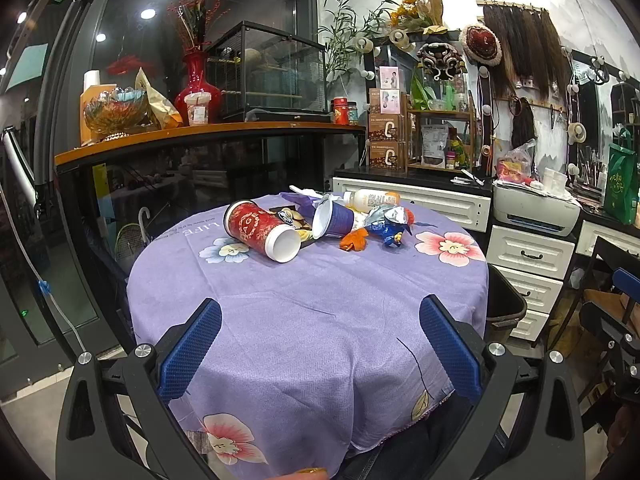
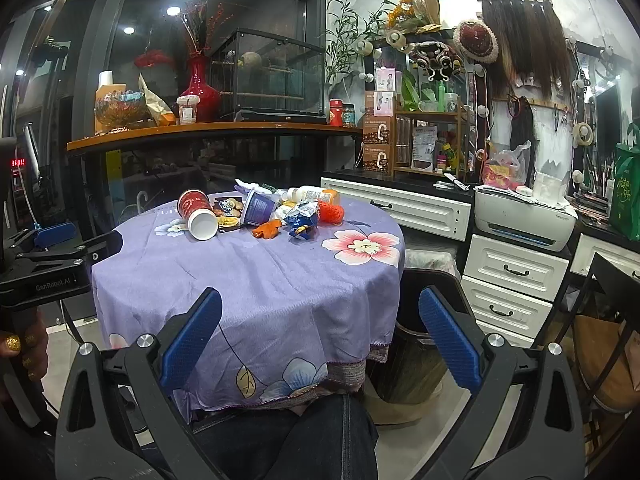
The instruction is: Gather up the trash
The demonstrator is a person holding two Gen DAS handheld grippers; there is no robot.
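Nearest, the left gripper (image 1: 320,348) and the right gripper (image 2: 320,344) each hold their blue-padded jaws spread wide with nothing between them, both hanging over the near edge of a round table (image 1: 312,312) covered by a purple flowered cloth. A person's knee in dark jeans (image 2: 288,436) shows below the table edge. To the right of the table stands a dark bin (image 2: 416,344). At the table's far side lies the heap of trash: a red paper cup (image 1: 260,234) on its side, a blue cup (image 1: 332,219) tipped over, orange peel (image 1: 354,239), a crumpled foil wrapper (image 1: 388,220) and a white bottle (image 1: 370,200) lying flat. Behind are a wooden shelf (image 1: 208,132) and white drawers (image 1: 528,256).
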